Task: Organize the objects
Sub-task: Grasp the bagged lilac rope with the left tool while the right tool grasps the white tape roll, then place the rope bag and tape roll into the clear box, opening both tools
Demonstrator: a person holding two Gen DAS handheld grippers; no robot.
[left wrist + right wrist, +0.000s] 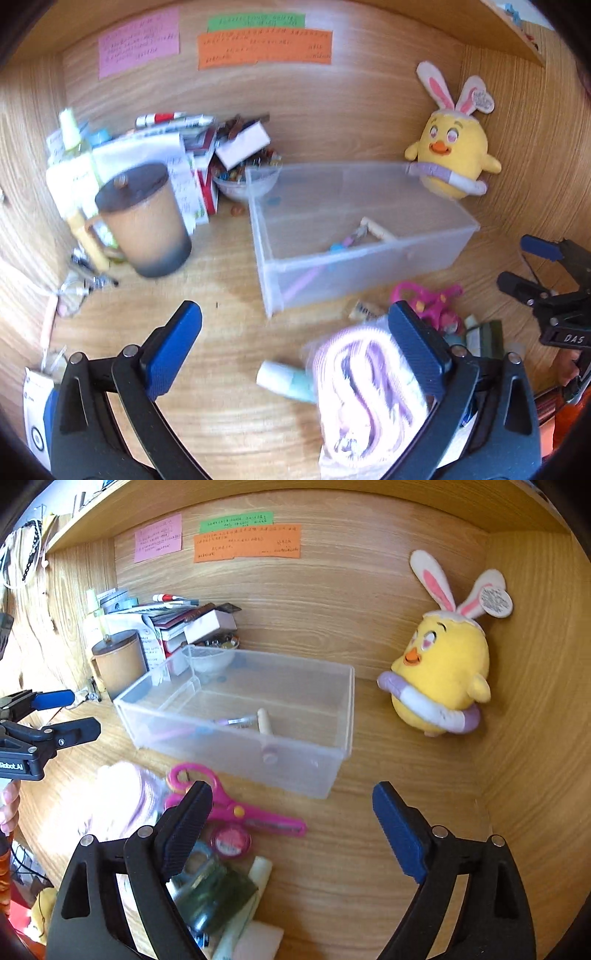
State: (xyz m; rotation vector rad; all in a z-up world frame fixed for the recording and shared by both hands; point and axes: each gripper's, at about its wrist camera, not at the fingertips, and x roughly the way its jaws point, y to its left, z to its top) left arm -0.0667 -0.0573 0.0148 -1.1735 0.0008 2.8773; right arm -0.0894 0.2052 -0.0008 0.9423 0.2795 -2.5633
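Above desk – left gripper [295, 343] wide open, empty; right gripper [291, 823] likewise.

Both wrist views face down, near the clear bin [354, 236].

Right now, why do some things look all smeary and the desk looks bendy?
Left wrist view: motion blur smears the brown mug and the purple packet. Right wrist view: sharper, the pink scissors are crisp. In both views the fisheye lens bends the desk.
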